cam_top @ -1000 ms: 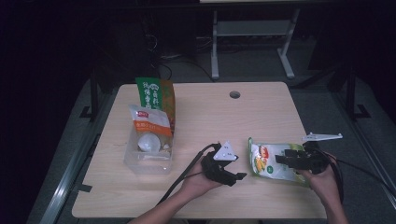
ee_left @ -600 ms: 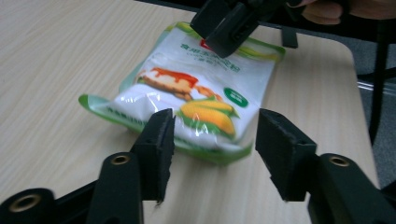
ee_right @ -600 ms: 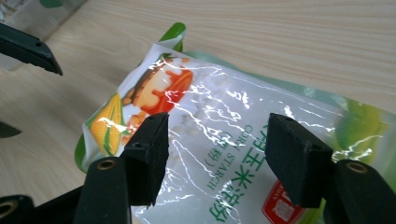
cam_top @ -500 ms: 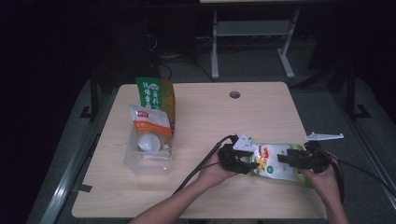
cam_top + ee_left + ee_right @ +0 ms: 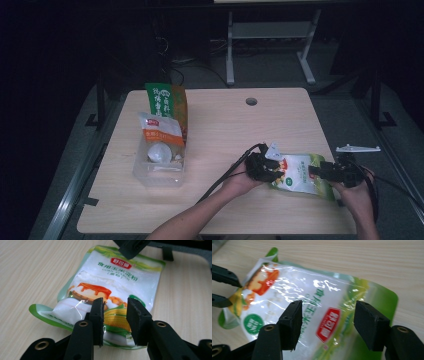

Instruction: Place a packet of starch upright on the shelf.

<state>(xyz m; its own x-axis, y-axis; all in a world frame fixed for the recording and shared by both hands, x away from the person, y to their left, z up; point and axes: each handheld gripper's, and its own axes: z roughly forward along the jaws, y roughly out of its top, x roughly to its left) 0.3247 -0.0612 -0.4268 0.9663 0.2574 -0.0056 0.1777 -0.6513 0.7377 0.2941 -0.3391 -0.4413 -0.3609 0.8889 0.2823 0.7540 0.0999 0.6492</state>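
Wooden table (image 5: 220,125), clear bin (image 5: 159,172) with three pouches (image 5: 161,135) inside.

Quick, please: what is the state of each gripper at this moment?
Left gripper: jaws just closing around the end of the corn starch bag; grip cannot be told.
Right gripper: open over the bag's other end.

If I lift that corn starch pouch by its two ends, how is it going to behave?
The corn starch pouch looks soft: its film wrinkles and bulges, so it will probably sag in the middle between the left gripper and right gripper. The glossy film may be slippery under the pads. Lying flat on the table, it seems unlikely to roll.
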